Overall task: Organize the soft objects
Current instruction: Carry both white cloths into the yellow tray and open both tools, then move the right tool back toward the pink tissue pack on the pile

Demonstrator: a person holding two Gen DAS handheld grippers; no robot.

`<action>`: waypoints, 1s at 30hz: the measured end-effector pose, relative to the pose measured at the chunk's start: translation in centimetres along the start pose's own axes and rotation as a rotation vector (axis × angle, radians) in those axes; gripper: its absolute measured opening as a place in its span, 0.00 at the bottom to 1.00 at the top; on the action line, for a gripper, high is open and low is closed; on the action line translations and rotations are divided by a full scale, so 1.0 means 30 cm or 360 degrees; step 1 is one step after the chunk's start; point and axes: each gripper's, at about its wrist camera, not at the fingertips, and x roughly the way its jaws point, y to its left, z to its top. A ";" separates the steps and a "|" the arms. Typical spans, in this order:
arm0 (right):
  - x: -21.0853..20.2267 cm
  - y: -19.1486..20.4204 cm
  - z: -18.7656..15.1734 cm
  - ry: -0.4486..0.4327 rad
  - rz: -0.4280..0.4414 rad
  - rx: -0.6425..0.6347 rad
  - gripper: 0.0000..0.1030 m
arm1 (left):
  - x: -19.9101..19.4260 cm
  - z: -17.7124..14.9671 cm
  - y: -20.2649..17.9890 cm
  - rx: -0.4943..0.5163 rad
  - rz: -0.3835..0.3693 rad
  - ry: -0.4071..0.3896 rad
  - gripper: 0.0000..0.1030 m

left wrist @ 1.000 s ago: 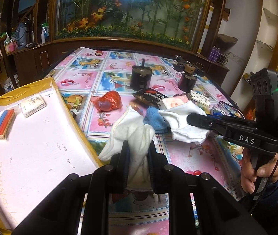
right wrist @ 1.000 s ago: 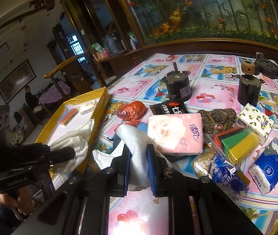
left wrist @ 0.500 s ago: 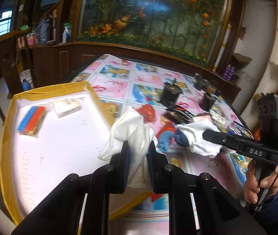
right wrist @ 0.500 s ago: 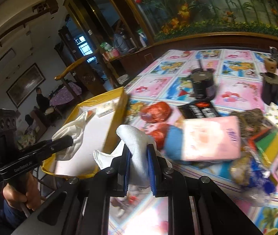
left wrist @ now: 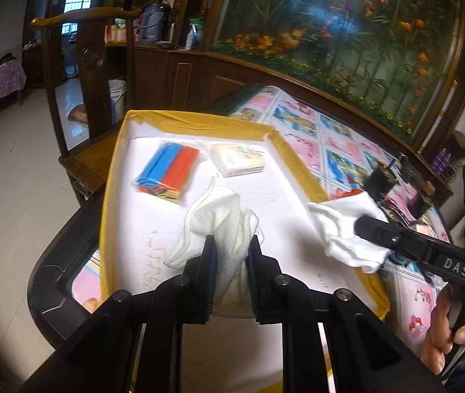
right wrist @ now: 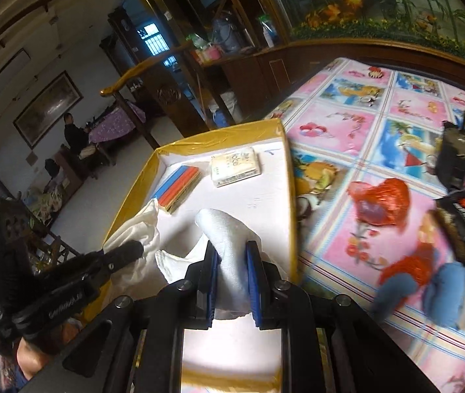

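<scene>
A: Where have the cloths got to?

B: Both have travelled from the cartoon-print tablecloth (right wrist: 357, 124) to over the yellow-rimmed white tray (left wrist: 111, 177). The left gripper (left wrist: 231, 255) is clenched on a white terry cloth (left wrist: 219, 222); the right gripper (right wrist: 231, 262) grasps a smooth white cloth (right wrist: 229, 229).

A: Meaning?

B: Probably release next, beside the blue-and-red packet (left wrist: 166, 170).

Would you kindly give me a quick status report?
Left gripper shut on white cloth; right gripper shut on white sock. Both over yellow-rimmed tray. Drop area unobstructed.
</scene>
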 end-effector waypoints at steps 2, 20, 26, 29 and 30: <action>0.061 0.025 0.020 0.0038 -0.0012 0.0006 0.18 | 0.005 0.000 0.016 -0.0014 0.0015 0.0010 0.17; 0.327 0.079 0.114 0.0239 -0.0135 0.0038 0.22 | 0.019 0.010 0.068 -0.0097 0.0084 0.0074 0.45; 0.298 0.091 0.109 0.0205 -0.0124 0.0005 0.40 | 0.005 0.011 0.075 -0.0122 0.0073 0.0054 0.52; 0.272 0.091 0.110 0.0178 -0.0117 0.0004 0.40 | -0.005 0.014 0.071 -0.0116 0.0074 0.0047 0.52; 0.263 0.088 0.110 0.0173 -0.0104 0.0013 0.40 | -0.008 0.014 0.066 -0.0114 0.0072 0.0043 0.52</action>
